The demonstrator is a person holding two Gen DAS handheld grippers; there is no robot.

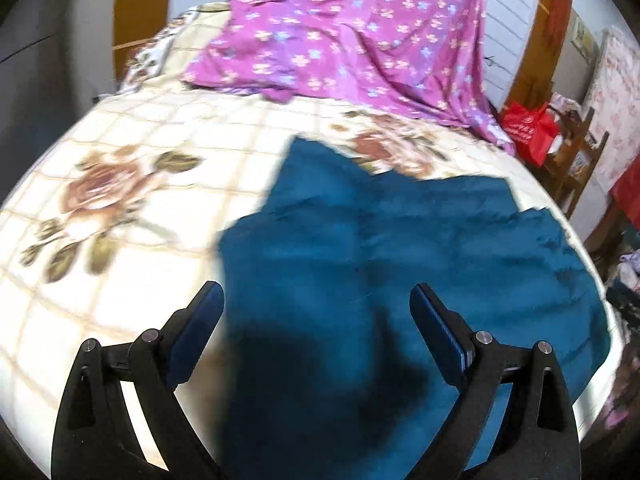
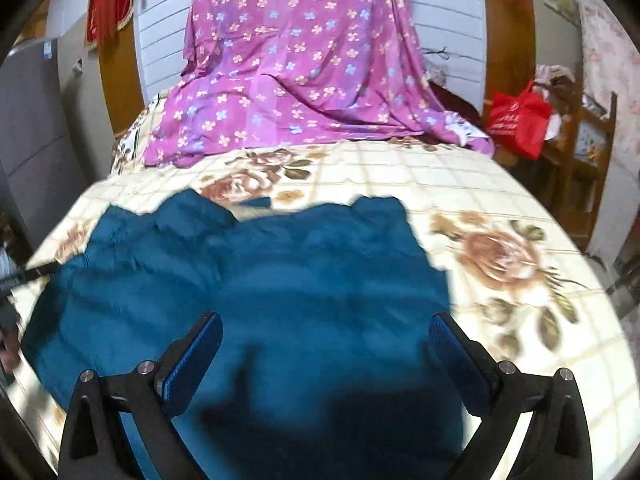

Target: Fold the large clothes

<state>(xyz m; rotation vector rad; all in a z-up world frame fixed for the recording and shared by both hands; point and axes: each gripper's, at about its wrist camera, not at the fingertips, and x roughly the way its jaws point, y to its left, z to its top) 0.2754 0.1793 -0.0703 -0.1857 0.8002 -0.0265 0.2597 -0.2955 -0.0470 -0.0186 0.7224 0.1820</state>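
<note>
Garment (image 1: 400,280), blue and fleecy, lies rumpled on the bed (image 1: 120,160). Left view: left hand-held gripper (image 1: 316,300) released, jaws wide, above its left edge. Right view: right hand-held gripper (image 2: 326,332) released over the garment (image 2: 260,280) middle. Looks soft, limp; pinch corners or hem.

Teal garment (image 1: 400,280) blurred throughout, near edge cut off at bottom of frame behind gripper bodies. Purple floral cloth (image 2: 300,60) cropped at top. Dark object (image 2: 24,276) at left edge unidentifiable.
</note>
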